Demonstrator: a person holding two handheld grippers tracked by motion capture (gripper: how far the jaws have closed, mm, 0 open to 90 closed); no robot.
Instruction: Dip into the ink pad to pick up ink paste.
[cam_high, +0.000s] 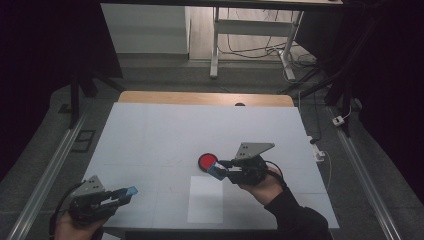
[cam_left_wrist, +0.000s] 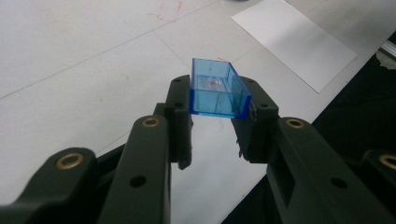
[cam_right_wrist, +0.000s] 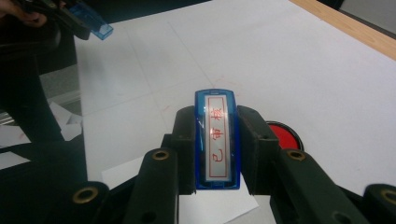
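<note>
The room is dim, with a white-legged desk and loose cables on the grey floor beyond the table, whose white top shows a wooden strip along its far edge. Toward the near side of that top lies a white paper sheet, and just beyond the sheet's far right corner sits a round red ink pad. The right gripper hangs above that corner, next to the pad, with its jaws clamped on the two long sides of a blue stamp; the stamp's long axis runs along the jaws, its white face with red characters turned up toward the gripper's camera, its end poking out past the tips toward the pad. Well to the left of the sheet, by the table's near edge, the left gripper pinches a clear blue cap between its tips, open side up, pointing toward the sheet.
</note>
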